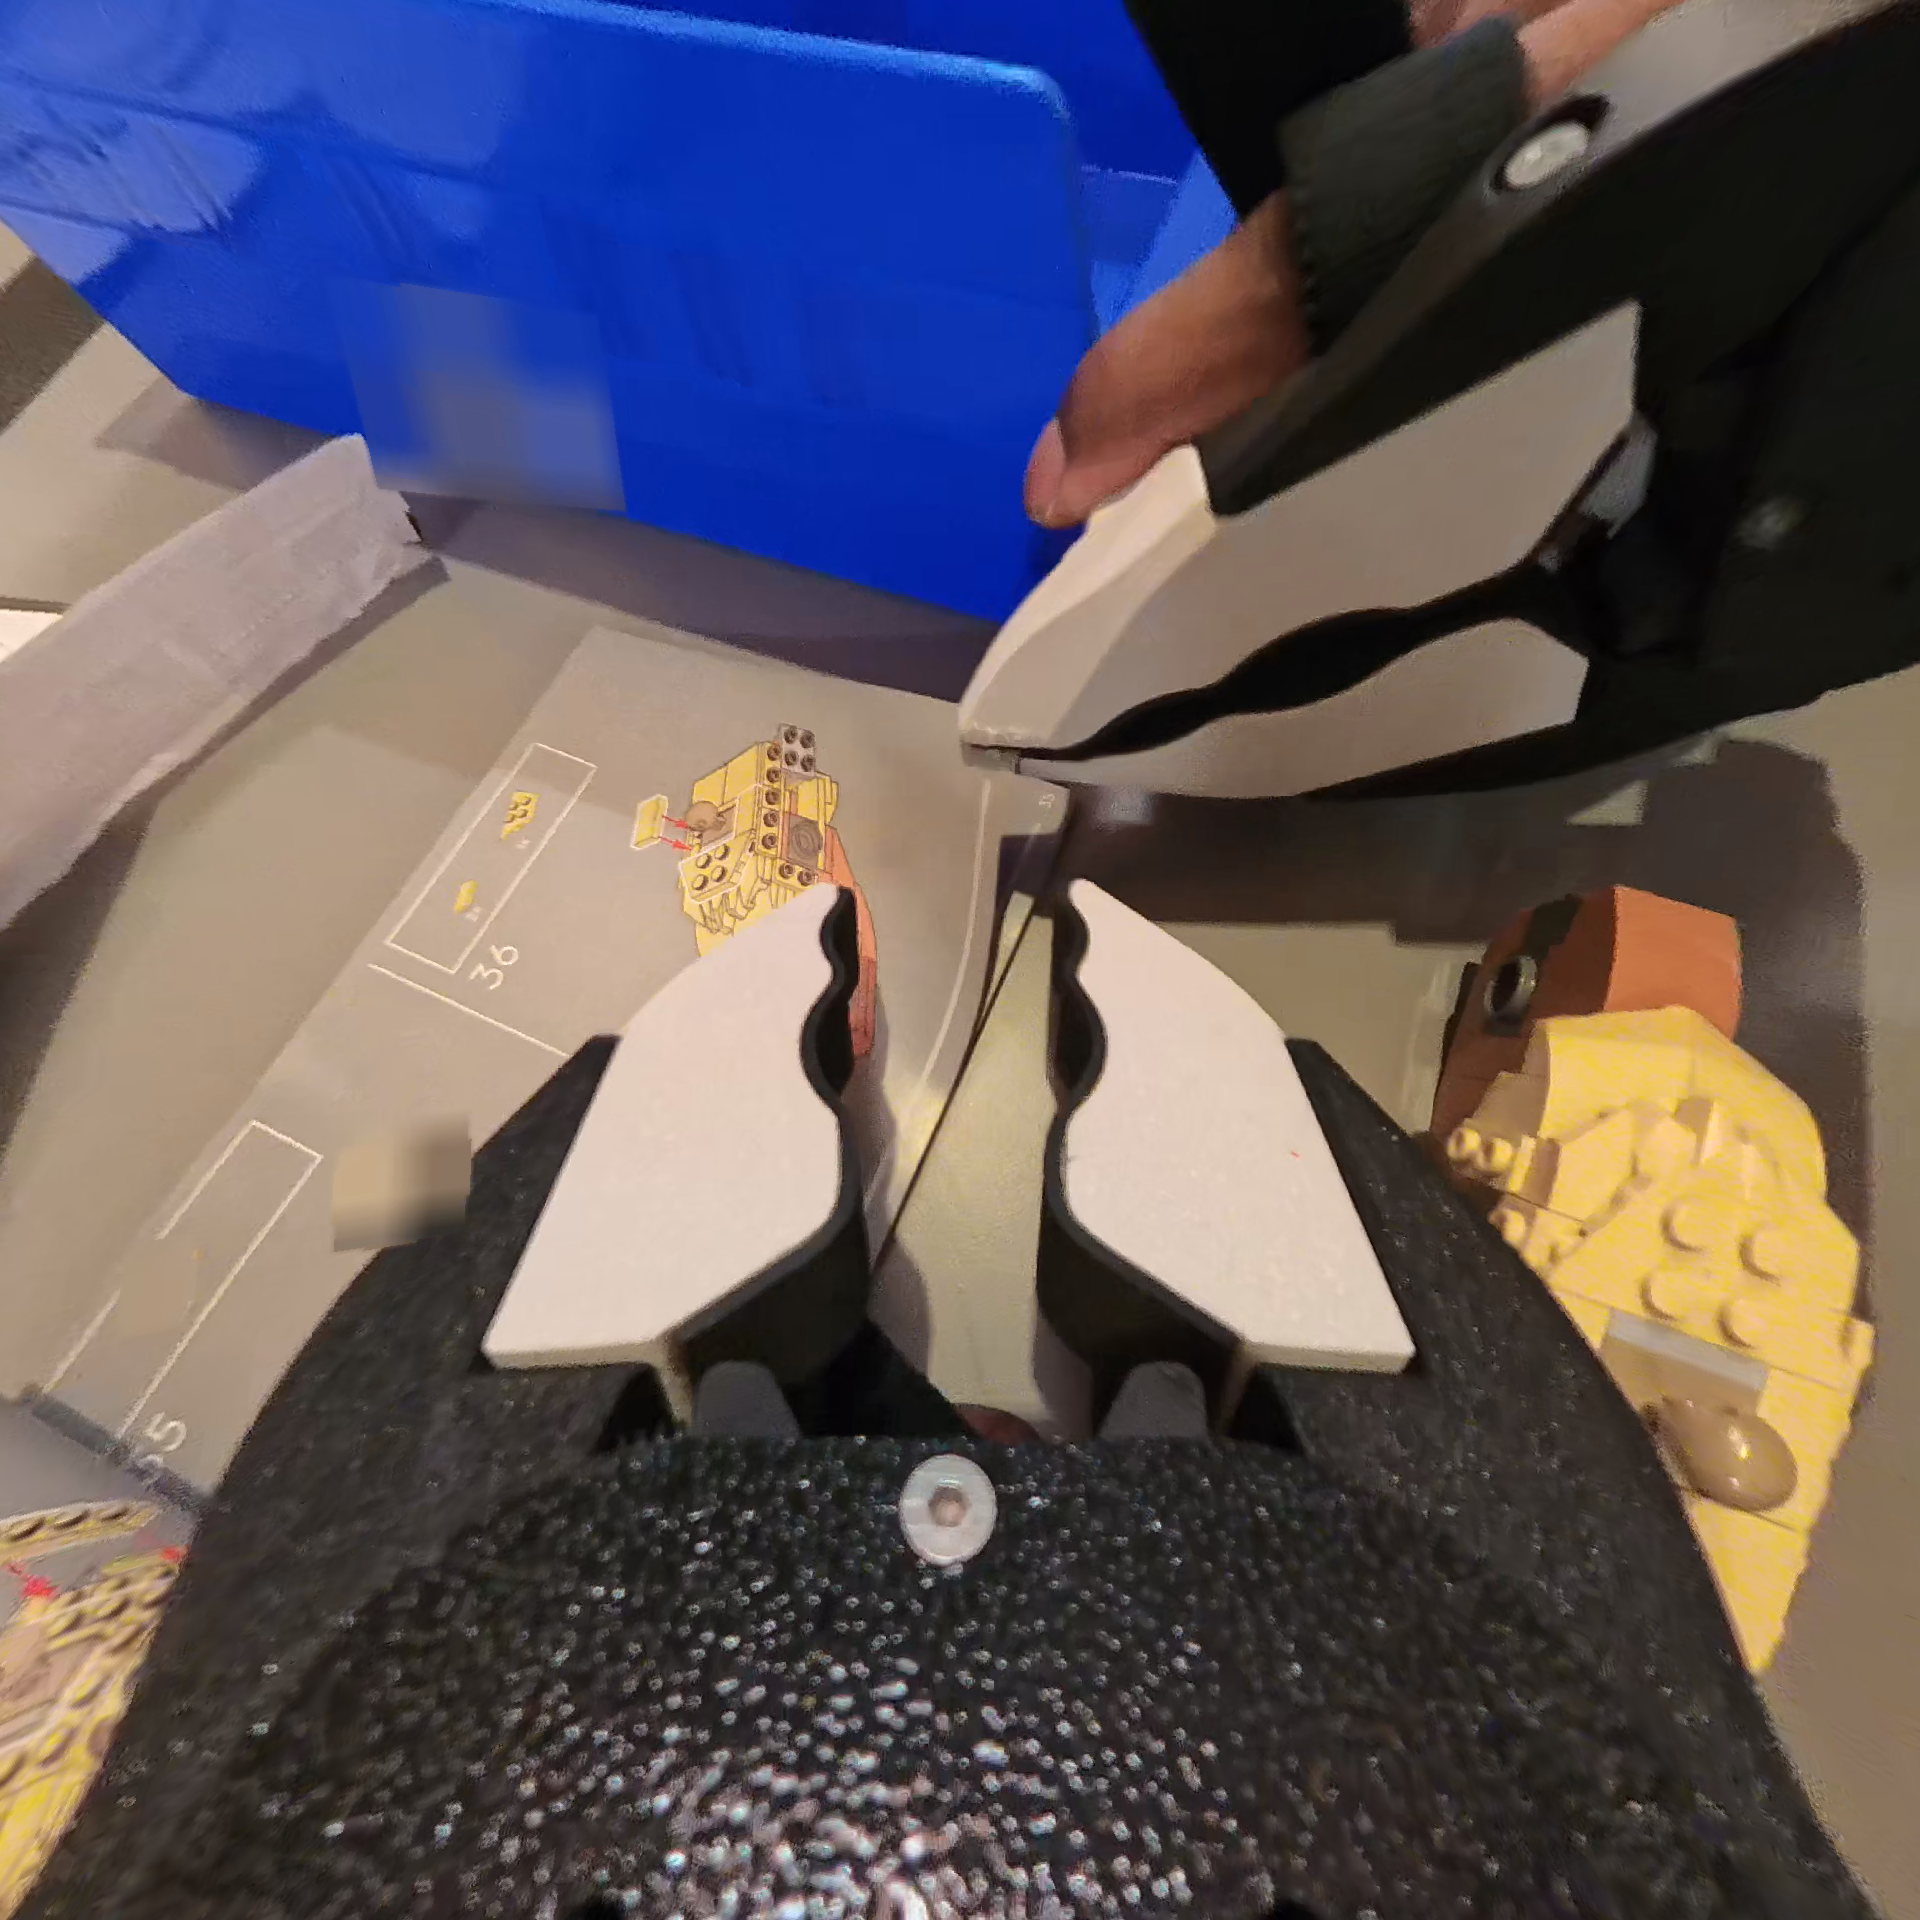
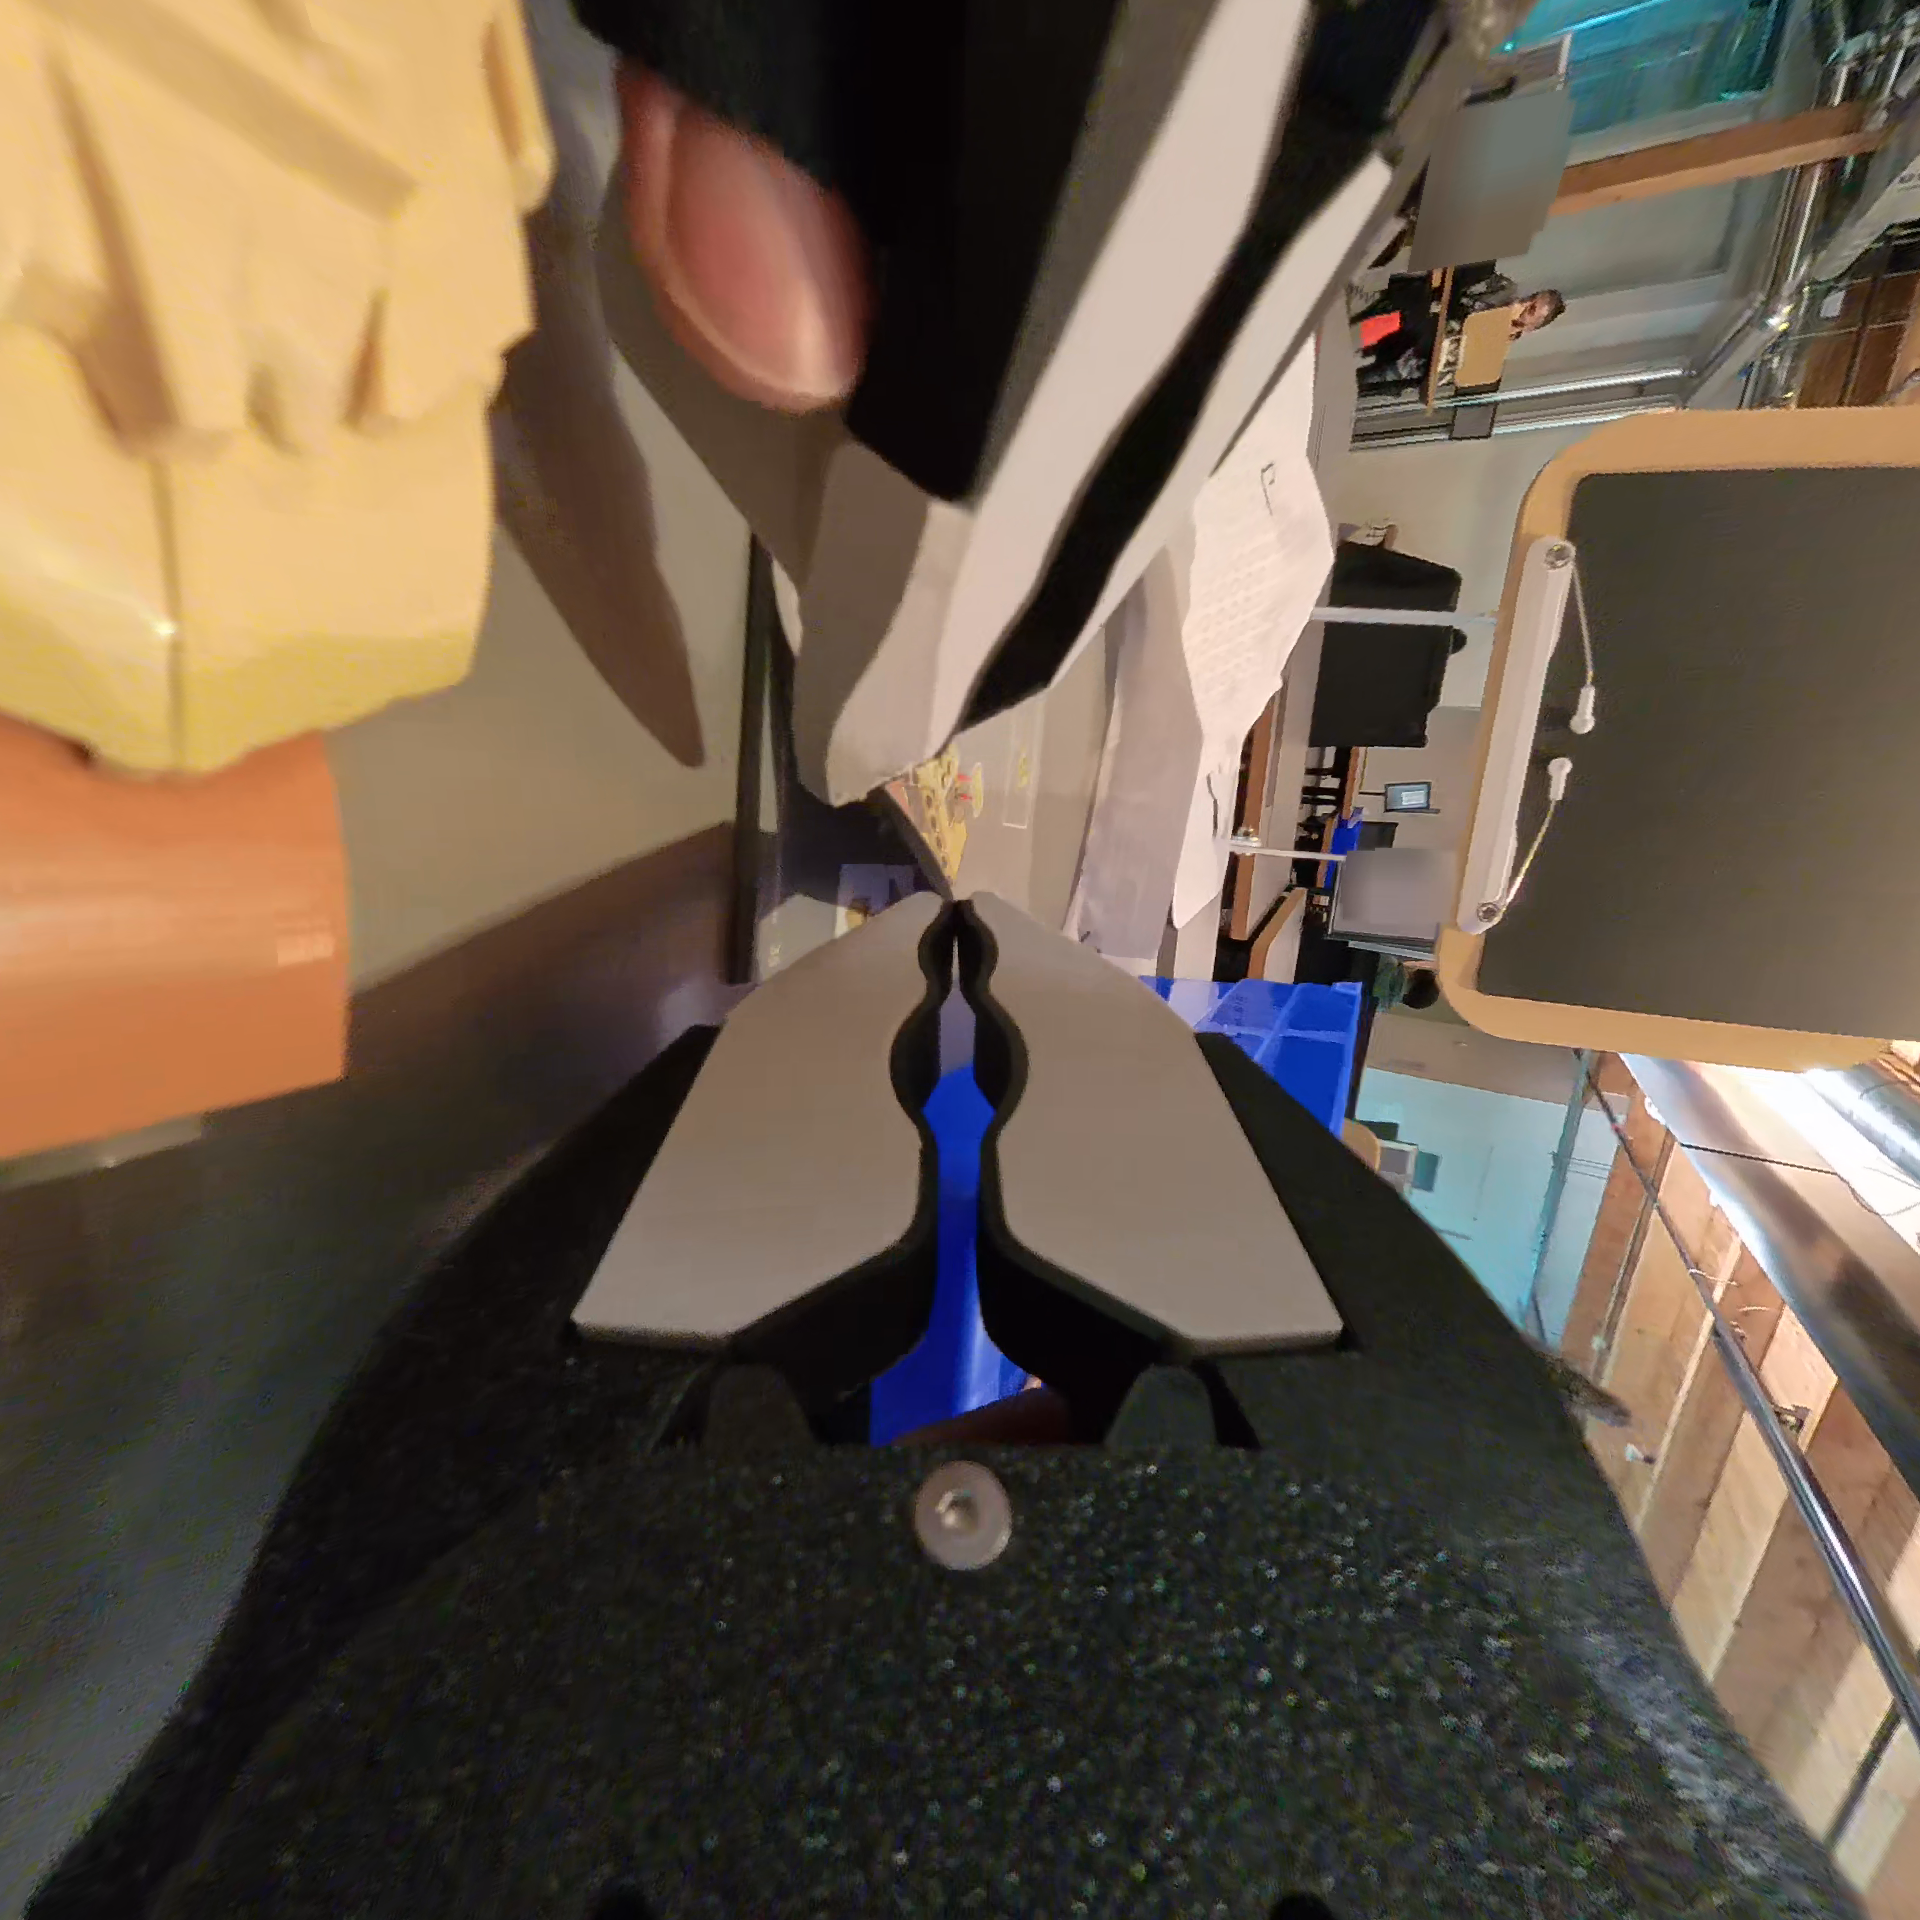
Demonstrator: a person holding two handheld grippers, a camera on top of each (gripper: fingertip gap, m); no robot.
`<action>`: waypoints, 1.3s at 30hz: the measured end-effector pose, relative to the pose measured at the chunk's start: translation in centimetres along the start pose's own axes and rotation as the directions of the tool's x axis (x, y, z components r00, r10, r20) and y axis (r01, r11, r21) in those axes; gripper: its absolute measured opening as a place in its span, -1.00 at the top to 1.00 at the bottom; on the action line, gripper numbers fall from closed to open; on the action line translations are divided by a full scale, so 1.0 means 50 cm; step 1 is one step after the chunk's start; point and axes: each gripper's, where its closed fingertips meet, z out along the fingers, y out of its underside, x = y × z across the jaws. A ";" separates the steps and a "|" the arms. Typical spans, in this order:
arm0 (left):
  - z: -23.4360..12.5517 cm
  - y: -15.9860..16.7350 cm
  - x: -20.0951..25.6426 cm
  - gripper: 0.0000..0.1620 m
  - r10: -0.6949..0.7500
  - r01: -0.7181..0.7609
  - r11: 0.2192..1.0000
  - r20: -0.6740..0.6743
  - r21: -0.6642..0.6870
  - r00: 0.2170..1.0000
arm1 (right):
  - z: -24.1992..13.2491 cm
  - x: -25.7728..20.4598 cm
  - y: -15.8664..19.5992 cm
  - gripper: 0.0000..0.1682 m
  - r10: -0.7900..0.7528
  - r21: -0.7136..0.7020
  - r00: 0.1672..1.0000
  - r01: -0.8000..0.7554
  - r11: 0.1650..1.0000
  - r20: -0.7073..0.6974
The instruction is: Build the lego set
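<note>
— What's in front of you, left to right, and how many of each?

— One crumpled grey paper bag point(image 1: 197, 623) at far left, one blue plastic bin point(image 1: 623, 260) behind it, and one open instruction booklet point(image 1: 540, 831) lying flat on the grey table point(image 1: 1299, 966). To the right stands one partly built lego model point(image 1: 1662, 1226), tan-yellow with a brown block on its far end. I count two claws, both mine.

— And the left claw?

— My left gripper point(image 1: 956, 904) hovers low over the booklet with its fingers spread; nothing sits between them. The edge of a lifted page runs up through the gap.

— The right one?

— My right gripper point(image 1: 1003, 753) reaches in from the upper right, tilted downward, my hand point(image 1: 1164, 384) wrapped round its black body. Its fingertips are pressed together at the top corner of that lifted page; whether they actually pinch the paper I cannot tell.

— What does the right wrist view add?

— It is rolled sideways. The lego model point(image 2: 239, 364) fills the upper left, close and blurred. The right gripper point(image 2: 954, 914) shows its tips meeting, and the left gripper point(image 2: 862, 769) points down just above them.
</note>
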 end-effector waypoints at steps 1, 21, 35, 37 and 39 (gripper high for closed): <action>-0.003 0.000 0.001 0.57 0.010 -0.010 1.000 0.010 0.005 1.000 | 0.000 0.004 -0.003 1.00 0.009 0.001 1.000 -0.009 1.000 0.000; -0.016 -0.019 -0.038 1.00 0.020 -0.034 0.998 0.265 0.051 0.964 | 0.001 0.064 -0.036 1.00 0.153 -0.008 0.987 -0.154 0.988 -0.056; -0.208 -0.037 -0.139 1.00 -0.539 0.388 0.739 0.137 0.551 0.831 | -0.030 0.115 -0.091 0.81 0.418 0.139 0.906 -0.405 0.904 -0.075; -0.245 -0.022 -0.163 1.00 -0.583 0.404 0.692 0.135 0.598 0.801 | -0.027 0.118 -0.114 0.81 0.439 0.165 0.897 -0.427 0.889 -0.044; -0.269 -0.007 -0.179 1.00 -0.612 0.417 0.667 0.133 0.618 0.780 | -0.019 0.121 -0.139 0.81 0.459 0.185 0.888 -0.451 0.873 0.003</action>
